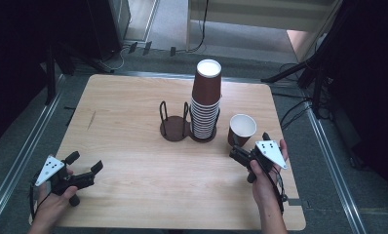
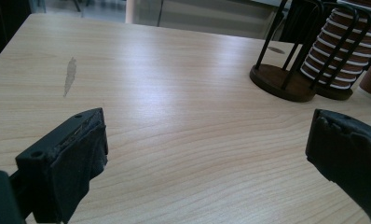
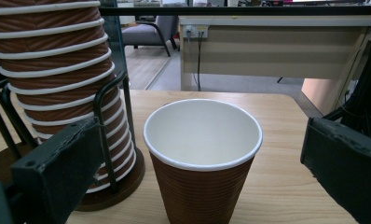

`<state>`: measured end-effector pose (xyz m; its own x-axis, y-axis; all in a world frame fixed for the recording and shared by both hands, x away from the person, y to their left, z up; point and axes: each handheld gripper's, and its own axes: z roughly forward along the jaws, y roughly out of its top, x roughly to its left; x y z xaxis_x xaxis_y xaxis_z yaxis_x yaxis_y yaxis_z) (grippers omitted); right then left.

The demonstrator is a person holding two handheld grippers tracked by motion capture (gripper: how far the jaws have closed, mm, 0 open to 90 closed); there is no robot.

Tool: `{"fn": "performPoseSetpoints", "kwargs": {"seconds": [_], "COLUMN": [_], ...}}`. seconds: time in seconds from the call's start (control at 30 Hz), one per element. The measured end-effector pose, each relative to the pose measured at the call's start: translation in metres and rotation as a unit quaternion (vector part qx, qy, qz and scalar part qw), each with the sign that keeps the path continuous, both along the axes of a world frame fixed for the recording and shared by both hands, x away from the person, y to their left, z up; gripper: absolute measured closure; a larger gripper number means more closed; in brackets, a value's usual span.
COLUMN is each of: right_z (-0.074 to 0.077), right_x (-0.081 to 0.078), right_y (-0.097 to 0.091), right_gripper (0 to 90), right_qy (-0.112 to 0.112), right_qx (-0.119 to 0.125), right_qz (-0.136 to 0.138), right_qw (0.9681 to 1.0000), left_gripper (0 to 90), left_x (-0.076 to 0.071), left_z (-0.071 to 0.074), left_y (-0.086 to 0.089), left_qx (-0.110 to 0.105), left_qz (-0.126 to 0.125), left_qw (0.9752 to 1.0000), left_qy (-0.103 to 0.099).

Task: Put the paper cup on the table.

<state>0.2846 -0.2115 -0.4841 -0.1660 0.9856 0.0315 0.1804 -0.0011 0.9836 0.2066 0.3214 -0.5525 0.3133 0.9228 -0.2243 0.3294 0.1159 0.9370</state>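
A single brown paper cup point(image 3: 202, 158) with ribbed, corrugated walls and a smooth white inside stands upright on the pale wood-grain counter point(image 1: 133, 117), its rolled white rim open to the top. In the high view it sits near the counter's right side, just in front of the right gripper point(image 1: 241, 155), whose black jaws are spread wide on either side of it without touching; the right gripper view shows the cup centred between the two padded jaws with clear gaps at both sides.

Just to the cup's left rises a tall stack of cups point(image 1: 205, 100) of the same ribbed brown paper, nested upside down so that their white rims form close bands, the topmost one showing a flat white base. The stack stands in a cup holder point(image 1: 175, 124) with two round dark wooden bases and thin black wire uprights; the second base beside it is bare.

The left gripper point(image 1: 86, 165) is held low over the counter's near left corner, well apart from the cups, its jaws spread with only smooth wood between them.
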Motion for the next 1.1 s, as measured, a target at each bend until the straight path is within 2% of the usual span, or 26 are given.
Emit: {"fn": "performPoseSetpoints", "kwargs": {"seconds": [0.3, 0.4, 0.57, 0.8, 1.1], "right_z": [0.002, 0.003, 0.004, -0.001, -0.015], "right_x": [-0.016, -0.022, -0.031, -0.043, -0.056], "right_y": [-0.009, -0.015, -0.026, -0.039, -0.054], "right_gripper": [0.0, 0.0, 0.0, 0.0, 0.0], "right_qy": [-0.008, -0.007, -0.008, -0.004, 0.014], "right_qx": [-0.003, 0.011, 0.020, 0.014, 0.001], "right_qz": [0.002, 0.004, -0.003, -0.012, -0.025], "right_qw": [1.0000, 0.9999, 0.9998, 0.9998, 0.9996], "left_gripper": [0.0, 0.0, 0.0, 0.0, 0.0], "left_x": [0.000, 0.000, 0.000, 0.000, 0.000], "left_z": [0.000, 0.000, 0.000, 0.000, 0.000], "left_y": [0.000, 0.001, 0.000, 0.000, 0.000], "left_qx": [0.002, 0.002, 0.001, 0.001, 0.000], "left_qz": [0.000, 0.001, 0.001, 0.002, 0.002], "left_qw": [1.0000, 1.0000, 1.0000, 1.0000, 1.0000], "left_qy": [0.000, 0.000, 0.000, 0.000, 0.000]}}
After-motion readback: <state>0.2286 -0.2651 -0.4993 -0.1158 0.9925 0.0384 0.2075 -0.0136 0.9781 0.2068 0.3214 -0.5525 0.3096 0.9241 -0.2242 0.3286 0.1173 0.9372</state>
